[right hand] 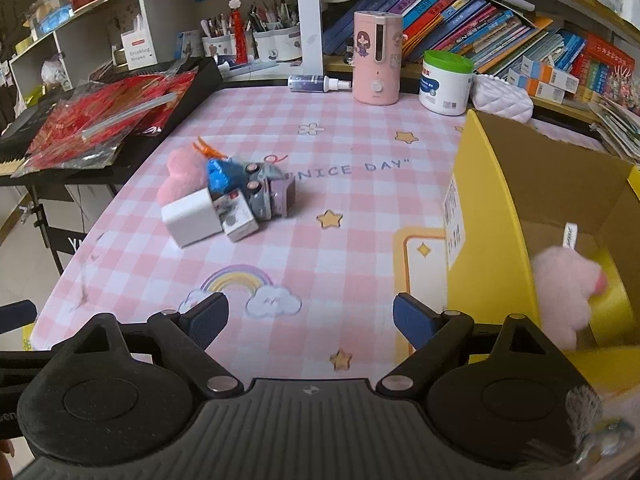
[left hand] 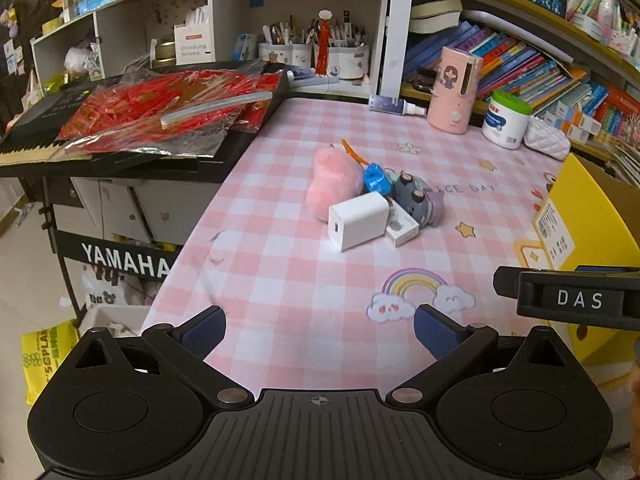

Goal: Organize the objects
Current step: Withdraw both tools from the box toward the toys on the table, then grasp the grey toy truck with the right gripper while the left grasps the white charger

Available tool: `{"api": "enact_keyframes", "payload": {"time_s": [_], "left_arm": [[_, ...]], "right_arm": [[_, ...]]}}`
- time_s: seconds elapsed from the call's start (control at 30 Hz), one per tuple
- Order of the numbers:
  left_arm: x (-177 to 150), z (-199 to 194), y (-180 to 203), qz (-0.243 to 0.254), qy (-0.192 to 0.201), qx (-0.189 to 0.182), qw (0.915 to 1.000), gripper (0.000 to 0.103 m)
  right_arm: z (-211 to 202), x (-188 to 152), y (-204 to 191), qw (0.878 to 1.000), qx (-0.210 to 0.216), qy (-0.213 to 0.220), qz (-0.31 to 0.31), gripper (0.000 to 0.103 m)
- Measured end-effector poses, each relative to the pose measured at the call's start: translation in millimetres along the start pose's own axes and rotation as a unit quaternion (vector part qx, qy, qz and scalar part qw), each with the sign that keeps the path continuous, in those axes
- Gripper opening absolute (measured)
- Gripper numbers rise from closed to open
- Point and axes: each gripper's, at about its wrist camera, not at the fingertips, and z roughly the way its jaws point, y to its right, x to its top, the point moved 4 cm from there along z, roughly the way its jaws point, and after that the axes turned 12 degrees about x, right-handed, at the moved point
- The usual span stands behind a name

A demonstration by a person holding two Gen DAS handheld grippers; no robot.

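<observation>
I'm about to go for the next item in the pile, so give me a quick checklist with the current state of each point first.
1. Left gripper open and empty: ok.
2. Right gripper open and empty: ok.
3. Path across the tablecloth to the pile free of obstacles: ok.
4. White charger at the front of the pile, easy to reach: ok.
5. Yellow box open, room beside the pink plush inside: ok.
6. Whether the charger leans on the small white box behind it: cannot tell.
</observation>
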Motion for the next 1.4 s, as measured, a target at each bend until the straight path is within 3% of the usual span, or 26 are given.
{"api": "enact_keyframes", "payload": {"time_s": [0.4,0.67,1.2,1.3,1.37,1.4], "left_arm": [[21,24,16,0.015,-0.005,0.024,0.9996,0.101],[38,40,28,0.017,-0.003,0.016,0.9997,0.1],[52,71,33,0.008,-0.021,0.004,0.9997,0.099],[55,77,38,0.01,-0.024,-0.001,0.9997,0.099],[56,80,40,0.008,-0.027,-0.005,0.9996,0.098],[57,83,41,0.005,-0.031,-0.009,0.9995,0.098]], "right_arm": [[27,33,13,1.0,0.022,0.003,0.0,0.089],[53,59,9,0.999,0.053,0.0,-0.009,0.085],[139,89,6,0.996,0.062,-0.057,0.016,0.059],[148,88,12,0.994,0.074,-0.073,0.038,0.05],[147,90,15,0.991,0.094,-0.078,0.052,0.036],[146,91,16,0.991,0.094,-0.081,0.054,0.036]]}}
